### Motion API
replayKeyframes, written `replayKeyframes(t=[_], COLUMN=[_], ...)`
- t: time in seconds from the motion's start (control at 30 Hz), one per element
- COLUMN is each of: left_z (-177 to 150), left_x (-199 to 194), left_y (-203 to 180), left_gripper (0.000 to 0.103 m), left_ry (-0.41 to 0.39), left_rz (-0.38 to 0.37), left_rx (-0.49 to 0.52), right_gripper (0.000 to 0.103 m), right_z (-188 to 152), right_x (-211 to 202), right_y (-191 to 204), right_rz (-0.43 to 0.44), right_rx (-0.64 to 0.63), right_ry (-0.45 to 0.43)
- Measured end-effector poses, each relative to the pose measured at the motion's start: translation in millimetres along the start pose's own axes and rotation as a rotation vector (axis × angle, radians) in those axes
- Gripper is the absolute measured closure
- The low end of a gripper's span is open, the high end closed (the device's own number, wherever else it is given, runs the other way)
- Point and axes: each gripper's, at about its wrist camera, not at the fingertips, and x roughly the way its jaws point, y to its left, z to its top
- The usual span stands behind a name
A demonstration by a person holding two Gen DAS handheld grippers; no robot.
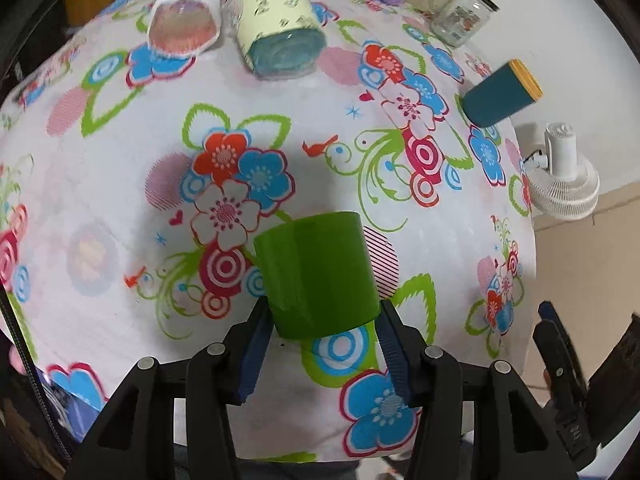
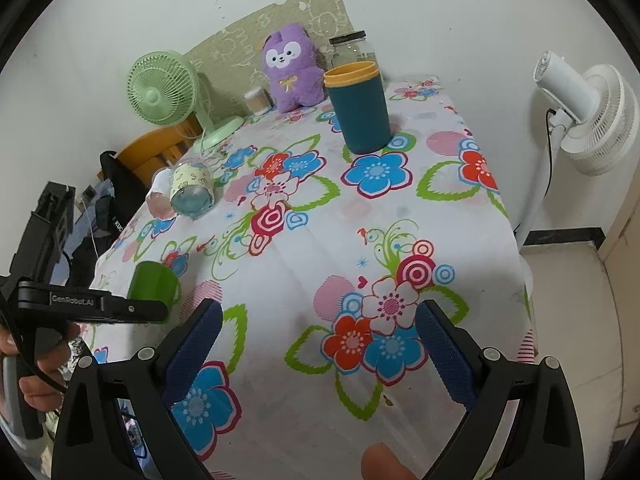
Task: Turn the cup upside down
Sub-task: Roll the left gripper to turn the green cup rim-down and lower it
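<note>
A green cup (image 1: pixel 316 276) stands mouth-down on the flowered tablecloth (image 1: pixel 280 168), its flat base up. My left gripper (image 1: pixel 322 320) has its blue pads (image 1: pixel 254 354) on both sides of the cup near its rim and is shut on it. In the right wrist view the green cup (image 2: pixel 154 282) sits at the table's left edge with the left gripper (image 2: pixel 92 306) around it. My right gripper (image 2: pixel 318 336) is open and empty above the near part of the table.
A teal cup with a yellow rim (image 2: pixel 360 106) stands upright at the back. A patterned glass cup (image 2: pixel 192 192) and a pink cup (image 1: pixel 184 16) lie on their sides. A glass jar (image 2: pixel 352 50), purple plush (image 2: pixel 292 68), green fan (image 2: pixel 164 88) and white fan (image 2: pixel 588 116) surround them.
</note>
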Motion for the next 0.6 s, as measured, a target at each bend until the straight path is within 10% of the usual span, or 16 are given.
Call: replayKeyframes(t=[0.4, 0.6], left_z=[15.3, 18.1], left_x=[-42.7, -37.2], left_y=[-15.0, -23.1], left_gripper=[0.049, 0.049], left_ry=[0.064, 0.307], left_rz=[0.206, 0.280], left_rx=[0.374, 0.554], right_gripper=[0.005, 0.005], right_z=[-17.3, -36.2], right_x=[3.4, 7.7], right_y=[24.5, 52.3], right_rz=[0.062, 0.138], right_rx=[-0.062, -0.138], right_ry=[0.019, 0.029])
